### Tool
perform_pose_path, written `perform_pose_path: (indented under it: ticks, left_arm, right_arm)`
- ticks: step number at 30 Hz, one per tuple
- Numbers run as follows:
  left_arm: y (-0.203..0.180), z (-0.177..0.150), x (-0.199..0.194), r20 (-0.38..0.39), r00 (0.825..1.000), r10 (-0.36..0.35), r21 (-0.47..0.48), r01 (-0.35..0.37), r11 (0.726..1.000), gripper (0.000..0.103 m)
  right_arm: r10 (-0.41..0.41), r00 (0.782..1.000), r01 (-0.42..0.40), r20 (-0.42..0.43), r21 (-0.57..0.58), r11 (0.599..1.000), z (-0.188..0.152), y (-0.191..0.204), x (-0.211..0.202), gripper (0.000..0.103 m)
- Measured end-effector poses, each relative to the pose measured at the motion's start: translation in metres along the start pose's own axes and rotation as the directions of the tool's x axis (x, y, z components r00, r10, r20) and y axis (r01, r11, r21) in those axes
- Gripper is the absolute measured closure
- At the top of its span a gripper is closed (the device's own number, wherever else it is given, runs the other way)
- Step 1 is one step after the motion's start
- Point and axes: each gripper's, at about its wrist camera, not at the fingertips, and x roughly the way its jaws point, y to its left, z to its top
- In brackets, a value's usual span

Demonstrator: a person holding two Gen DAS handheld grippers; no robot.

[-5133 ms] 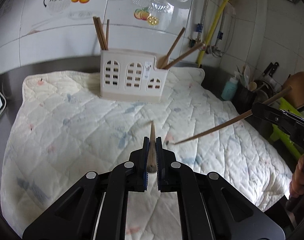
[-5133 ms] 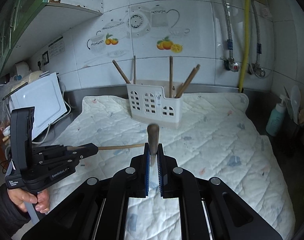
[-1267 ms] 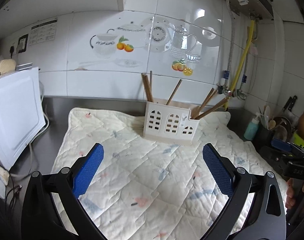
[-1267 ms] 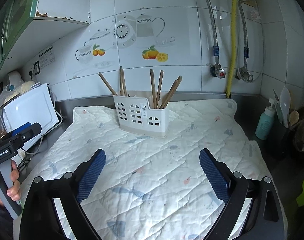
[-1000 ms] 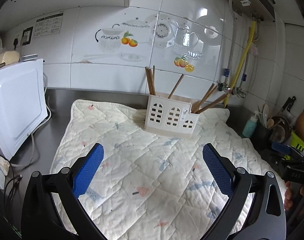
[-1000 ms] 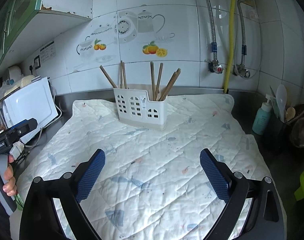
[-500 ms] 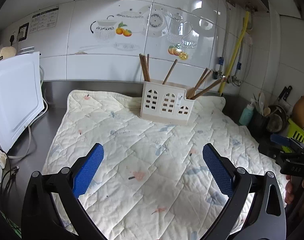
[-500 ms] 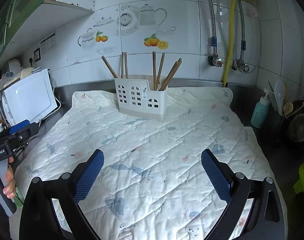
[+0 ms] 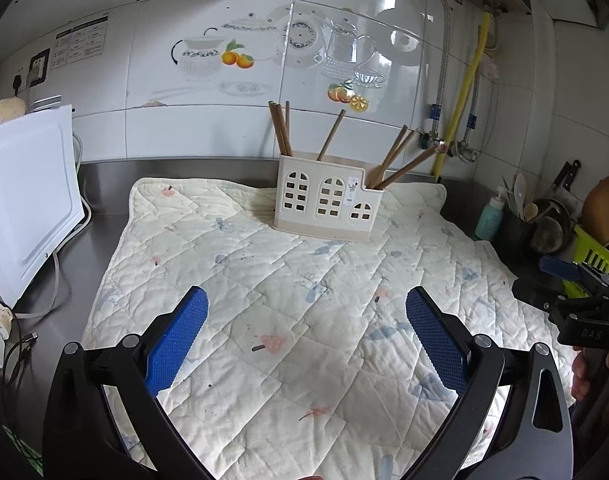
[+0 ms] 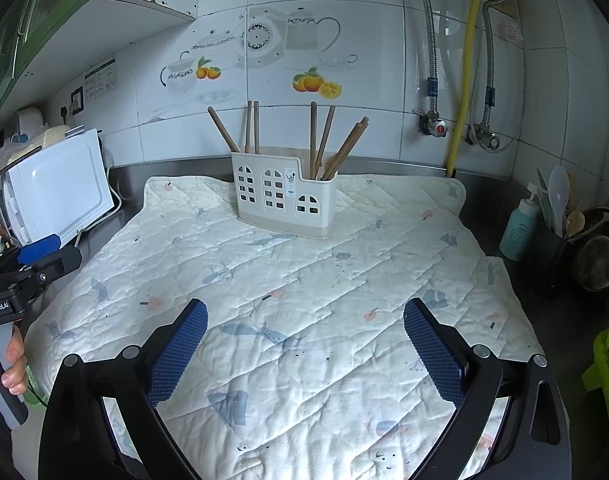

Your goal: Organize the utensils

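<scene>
- Left gripper (image 9: 306,336): we held it drawn back over the near part of the quilted mat (image 9: 264,280), jaws spread wide, blue pads (image 9: 176,340) bare, nothing between them.
- Right gripper (image 10: 304,344): likewise wide apart and carrying nothing, level over the mat's near edge.
- Utensil holder (image 10: 284,204): white, house-shaped, upright on the mat, well ahead of both grippers and near the tiled wall.
- Chopsticks (image 10: 324,144): all we could see stood inside the holder, some at its left end, the rest leaning together at its lower right end; we judged they were sorted so by compartment, though the dividers were hidden.
- Mat ahead of the grippers: no loose utensil lay on it; we judged the task done, which would explain both grippers standing clear.
- Soap bottle (image 10: 518,232): far to the right, off the mat, no part of the job.
</scene>
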Motion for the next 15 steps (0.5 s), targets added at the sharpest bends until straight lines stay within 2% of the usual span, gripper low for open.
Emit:
perform_pose_path:
  ticks: [15]
  left_arm:
    - [-0.0079, -0.0026, 0.0068, -0.025, 1.0, -0.007, 0.019, 0.007, 1.0, 0.005]
  right_arm:
    - [0.002, 1.0, -0.001, -0.004, 0.002, 1.0, -0.0021, -0.0001, 0.0008, 0.007]
